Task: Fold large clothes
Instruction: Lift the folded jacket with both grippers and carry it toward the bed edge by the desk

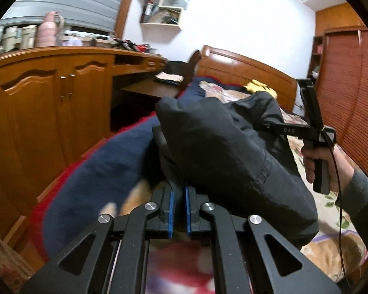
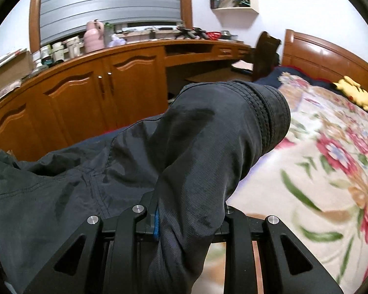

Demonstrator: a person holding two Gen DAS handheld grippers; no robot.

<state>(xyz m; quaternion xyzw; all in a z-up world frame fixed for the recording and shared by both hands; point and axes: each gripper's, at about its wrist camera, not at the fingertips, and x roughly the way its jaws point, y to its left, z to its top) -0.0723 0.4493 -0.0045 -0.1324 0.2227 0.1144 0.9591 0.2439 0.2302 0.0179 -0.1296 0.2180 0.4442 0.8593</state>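
Both grippers hold dark trousers [image 2: 196,147] lifted above the bed [image 2: 319,171]. The left gripper [image 1: 179,196] has its blue pads nearly pressed together, pinching a thin edge of the cloth. The right gripper [image 2: 184,220] is clamped on a thicker bunch near the ribbed waistband [image 2: 269,115] (cloth hides one pad). The rest of the fabric sags leftward toward the wooden cabinet [image 2: 98,93]. A yellow toy [image 2: 353,91] lies by the headboard [image 2: 331,58].
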